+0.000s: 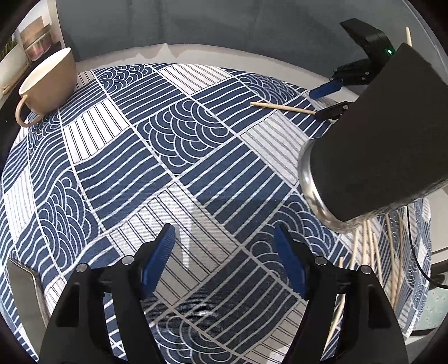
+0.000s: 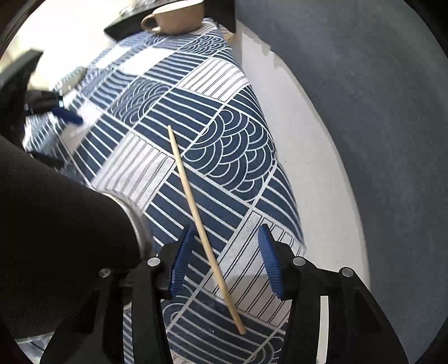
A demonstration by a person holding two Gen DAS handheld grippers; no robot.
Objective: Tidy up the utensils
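A single wooden chopstick (image 2: 201, 224) lies on the blue-and-white patterned cloth (image 2: 224, 145). My right gripper (image 2: 225, 260) is open and sits low over it, one finger on each side of its near half. The same chopstick (image 1: 282, 107) shows in the left wrist view, with the right gripper (image 1: 330, 100) at its far end. A black metal-rimmed holder (image 1: 372, 145) stands at the right, with a chopstick tip (image 1: 408, 36) showing behind it. Several more chopsticks (image 1: 375, 252) lie beside its base. My left gripper (image 1: 224, 257) is open and empty above the cloth.
A beige cup (image 1: 47, 84) stands at the cloth's far left; it also shows in the right wrist view (image 2: 176, 15). A phone-like slab (image 1: 25, 294) lies at the near left edge. A grey wall (image 2: 364, 98) runs behind the white table edge (image 2: 302, 145).
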